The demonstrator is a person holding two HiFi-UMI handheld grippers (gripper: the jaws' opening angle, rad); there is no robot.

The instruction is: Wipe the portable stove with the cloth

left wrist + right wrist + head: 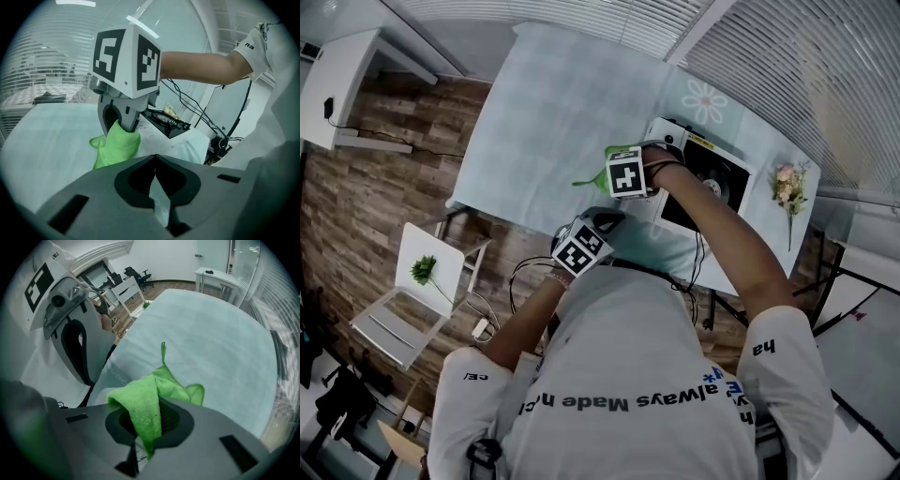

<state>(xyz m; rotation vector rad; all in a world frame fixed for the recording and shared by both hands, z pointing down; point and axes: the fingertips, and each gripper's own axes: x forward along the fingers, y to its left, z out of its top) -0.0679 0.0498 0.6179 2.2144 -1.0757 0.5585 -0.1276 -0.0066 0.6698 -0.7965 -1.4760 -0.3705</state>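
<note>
cloth [145, 404] soft, light, floppy; likely best pinched by a thick fold | right gripper [139, 450] clamped on it, just left of stove [708, 183] | left gripper [158, 197] closed, empty, at table [544, 103] near edge

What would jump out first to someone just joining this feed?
The bright green cloth, pinched in the right claw beside the portable stove at the right end of the table. Next, the left claw, shut and empty, held at the table's near edge.
</note>
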